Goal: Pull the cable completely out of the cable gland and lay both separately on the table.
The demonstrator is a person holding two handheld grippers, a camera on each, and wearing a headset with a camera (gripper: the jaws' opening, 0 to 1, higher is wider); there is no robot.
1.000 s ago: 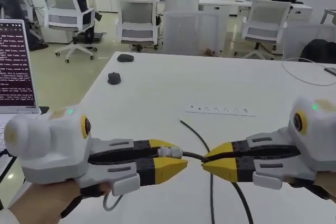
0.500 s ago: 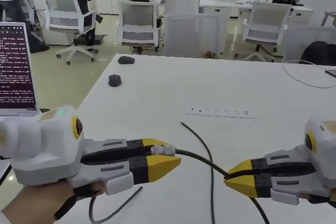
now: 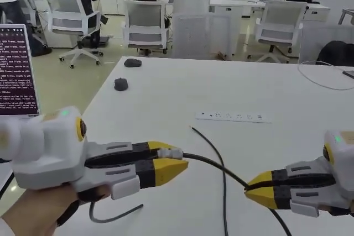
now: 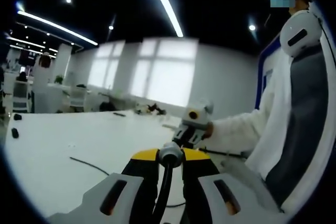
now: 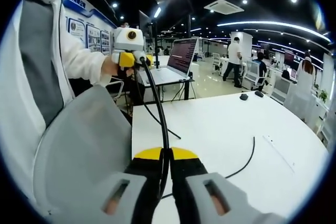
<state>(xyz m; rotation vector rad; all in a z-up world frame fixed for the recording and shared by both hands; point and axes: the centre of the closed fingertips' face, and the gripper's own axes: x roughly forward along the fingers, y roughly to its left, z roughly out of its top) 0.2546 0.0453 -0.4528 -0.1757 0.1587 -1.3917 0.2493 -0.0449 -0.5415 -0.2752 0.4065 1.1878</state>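
Observation:
My left gripper [image 3: 184, 157] is shut on a small white cable gland [image 3: 169, 153] at the lower left of the head view. A black cable [image 3: 213, 165] runs out of the gland to my right gripper [image 3: 247, 187], which is shut on it about a hand's width away. Past that grip the cable loops over the white table [image 3: 166, 98]; a short tail [image 3: 113, 215] hangs behind the gland. In the left gripper view the gland [image 4: 170, 153] sits between the yellow fingertips. In the right gripper view the cable [image 5: 160, 124] rises from the closed jaws to the left gripper [image 5: 129, 51].
A white power strip [image 3: 232, 116] lies mid-table, with two dark mice [image 3: 120, 84] at the far left edge. A laptop screen [image 3: 16, 70] stands at the left. Office chairs [image 3: 145, 26] and seated people are beyond the table. A thin wire [image 3: 321, 84] lies at the far right.
The right gripper has drawn away to the right and lower, so the stretch of cable between the two grippers has grown. The left gripper stayed roughly in place with the gland.

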